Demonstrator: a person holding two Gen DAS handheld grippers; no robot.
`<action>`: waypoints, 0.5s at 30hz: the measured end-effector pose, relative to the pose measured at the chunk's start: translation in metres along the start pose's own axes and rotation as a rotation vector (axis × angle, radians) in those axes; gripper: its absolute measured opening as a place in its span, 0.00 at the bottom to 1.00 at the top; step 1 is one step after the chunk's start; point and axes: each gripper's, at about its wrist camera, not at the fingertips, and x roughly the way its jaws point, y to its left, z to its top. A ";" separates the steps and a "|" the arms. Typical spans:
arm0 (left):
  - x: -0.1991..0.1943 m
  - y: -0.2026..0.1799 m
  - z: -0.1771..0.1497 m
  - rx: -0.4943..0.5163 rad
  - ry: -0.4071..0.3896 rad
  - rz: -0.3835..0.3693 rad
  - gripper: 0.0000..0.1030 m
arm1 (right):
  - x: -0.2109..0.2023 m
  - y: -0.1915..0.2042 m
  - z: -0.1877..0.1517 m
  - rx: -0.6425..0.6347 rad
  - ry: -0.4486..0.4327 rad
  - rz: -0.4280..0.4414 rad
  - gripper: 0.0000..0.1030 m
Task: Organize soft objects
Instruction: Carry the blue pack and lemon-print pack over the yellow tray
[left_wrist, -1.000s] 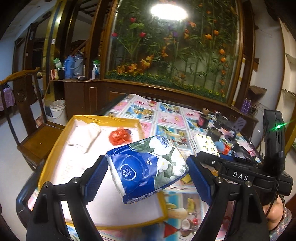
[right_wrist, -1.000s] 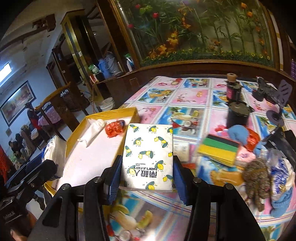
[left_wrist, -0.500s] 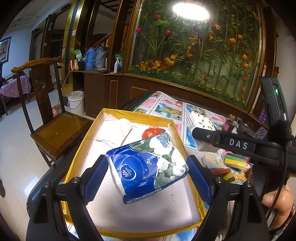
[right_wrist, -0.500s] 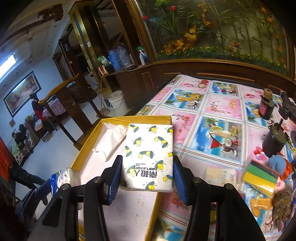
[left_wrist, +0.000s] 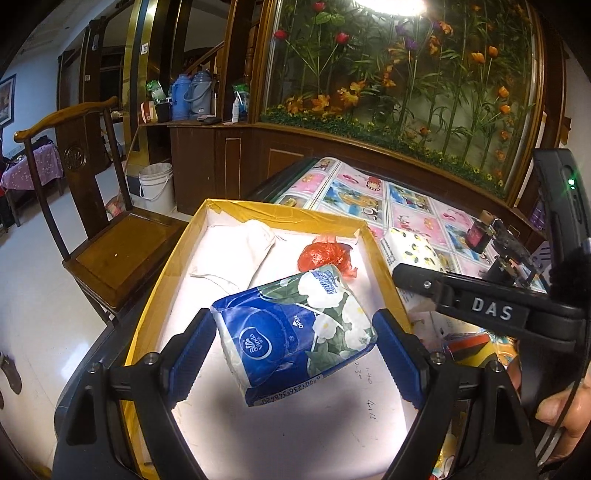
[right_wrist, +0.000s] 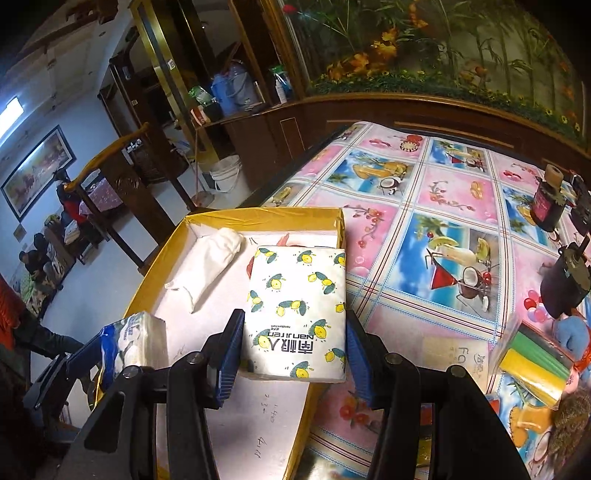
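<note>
Tissue packs, blue (left_wrist: 295, 328) and lemon-print (right_wrist: 297, 314), are pinched in the left gripper (left_wrist: 293, 347) and right gripper (right_wrist: 293, 352). Lower right of the tray (left_wrist: 384, 269), they may collide on release.

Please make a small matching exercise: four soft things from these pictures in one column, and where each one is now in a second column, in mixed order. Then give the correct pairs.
Things
1. blue tissue pack
2. lemon-print tissue pack
3. white cloth roll
4. red crumpled bag

Places
A. lying in the yellow box, by its far left corner
B. held in the right gripper, over the box's right wall
C. held in the left gripper, above the box floor
D. lying in the box, near its far right corner

Pairs: 1-C, 2-B, 3-A, 4-D
</note>
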 end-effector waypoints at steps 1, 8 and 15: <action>0.004 0.001 0.000 -0.005 0.011 -0.006 0.83 | 0.000 -0.001 0.001 0.004 -0.002 0.007 0.54; 0.025 0.006 0.005 -0.021 0.085 -0.040 0.83 | 0.002 -0.003 0.003 0.007 0.008 0.035 0.54; 0.038 0.015 0.013 -0.042 0.123 -0.021 0.83 | 0.029 -0.002 0.002 0.027 0.086 0.091 0.54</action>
